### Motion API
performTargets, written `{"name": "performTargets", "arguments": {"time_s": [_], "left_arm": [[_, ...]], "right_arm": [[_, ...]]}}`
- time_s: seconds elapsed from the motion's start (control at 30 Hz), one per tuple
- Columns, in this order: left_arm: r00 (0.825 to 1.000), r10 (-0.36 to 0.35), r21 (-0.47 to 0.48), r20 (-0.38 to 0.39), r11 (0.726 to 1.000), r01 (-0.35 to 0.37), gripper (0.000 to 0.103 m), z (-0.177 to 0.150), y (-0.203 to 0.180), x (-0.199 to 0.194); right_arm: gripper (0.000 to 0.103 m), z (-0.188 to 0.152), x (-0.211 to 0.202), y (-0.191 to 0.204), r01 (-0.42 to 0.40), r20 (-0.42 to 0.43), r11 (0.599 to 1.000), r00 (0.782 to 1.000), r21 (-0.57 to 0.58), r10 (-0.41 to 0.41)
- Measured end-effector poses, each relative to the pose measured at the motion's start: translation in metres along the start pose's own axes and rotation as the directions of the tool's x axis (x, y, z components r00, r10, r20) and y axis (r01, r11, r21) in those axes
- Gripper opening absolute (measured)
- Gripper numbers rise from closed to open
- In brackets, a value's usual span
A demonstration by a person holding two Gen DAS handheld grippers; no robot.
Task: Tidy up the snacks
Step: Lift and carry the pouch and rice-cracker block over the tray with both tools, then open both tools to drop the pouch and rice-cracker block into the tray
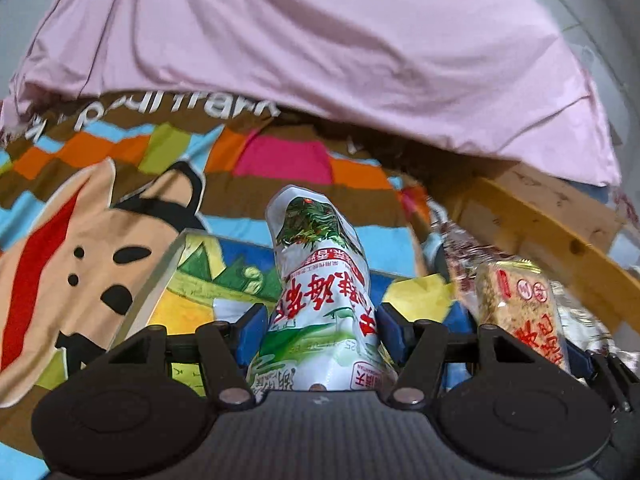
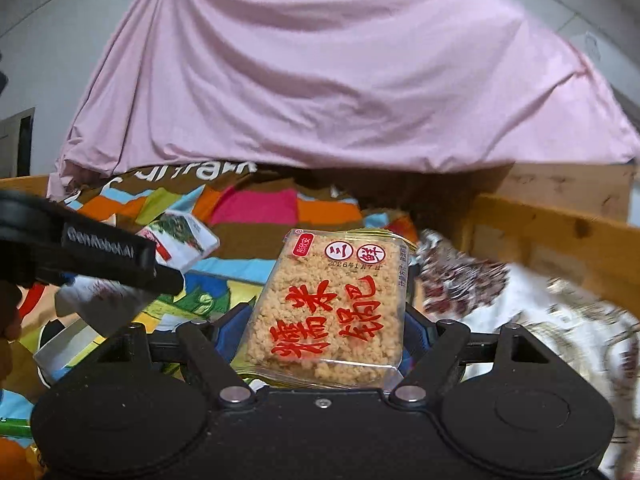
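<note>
My left gripper (image 1: pixel 322 330) is shut on a white and green snack packet (image 1: pixel 316 276) with red characters, its blue pads pressing both sides. The packet stands up between the fingers, above a colourful printed box (image 1: pixel 208 280). My right gripper (image 2: pixel 324 332) is shut on a clear pack of golden rice crisps (image 2: pixel 328 304) with red characters. That pack (image 1: pixel 516 308) also shows at the right of the left wrist view. In the right wrist view the left gripper (image 2: pixel 168 266) comes in from the left with its packet (image 2: pixel 180 236).
Below lies a bright patchwork blanket (image 1: pixel 280 160) with a cartoon dog (image 1: pixel 60 264). A pink sheet (image 2: pixel 320 80) hangs behind. A wooden frame (image 2: pixel 560 232) runs along the right, with a floral cloth (image 2: pixel 480 300) beside it. The box's pale rim (image 2: pixel 64 344) sits low left.
</note>
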State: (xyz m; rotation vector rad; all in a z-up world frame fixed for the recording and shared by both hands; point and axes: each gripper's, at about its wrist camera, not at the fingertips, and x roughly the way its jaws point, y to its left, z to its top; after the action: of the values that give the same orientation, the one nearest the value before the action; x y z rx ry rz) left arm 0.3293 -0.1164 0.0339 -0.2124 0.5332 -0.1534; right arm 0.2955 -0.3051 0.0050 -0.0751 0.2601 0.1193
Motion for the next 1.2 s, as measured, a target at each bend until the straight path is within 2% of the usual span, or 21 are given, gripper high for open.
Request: {"name": "performTargets", "arguments": {"time_s": [0.33, 0.63, 0.83, 0.93, 1.03, 1.2], "left_arm": [[0.991, 0.112, -0.016, -0.074, 0.993, -0.113, 0.064, -0.012, 0.025, 0.052], [0.982, 0.141, -0.023, -0.126, 0.989, -0.145, 0.065, -0.024, 0.030, 0.069], [0.977, 0.156, -0.016, -0.146, 0.987, -0.160, 0.074, -0.030, 0.031, 0.072], [0.976, 0.157, -0.022, -0.149, 0.987, -0.162, 0.078, -0.031, 0.033, 0.070], [0.982, 0.137, -0.042, -0.132, 0.989, -0.143, 0.088, -0.030, 0.034, 0.062], [0.989, 0.121, -0.065, -0.083, 0.990, -0.126, 0.095, -0.024, 0.034, 0.040]], "right_arm": [[0.079, -0.026, 0.043, 0.010, -0.052, -0.139, 0.999, 0.989, 0.013, 0.053], [0.079, -0.039, 0.056, 0.012, -0.057, -0.218, 0.998, 0.974, 0.021, 0.060], [0.082, -0.040, 0.056, 0.011, -0.060, -0.222, 0.998, 0.973, 0.028, 0.064], [0.090, -0.038, 0.053, 0.010, -0.054, -0.210, 0.998, 0.976, 0.038, 0.061], [0.095, -0.034, 0.046, 0.007, -0.054, -0.186, 0.997, 0.980, 0.058, 0.064], [0.100, -0.017, 0.026, 0.002, -0.039, -0.129, 0.996, 0.990, 0.075, 0.048]]}}
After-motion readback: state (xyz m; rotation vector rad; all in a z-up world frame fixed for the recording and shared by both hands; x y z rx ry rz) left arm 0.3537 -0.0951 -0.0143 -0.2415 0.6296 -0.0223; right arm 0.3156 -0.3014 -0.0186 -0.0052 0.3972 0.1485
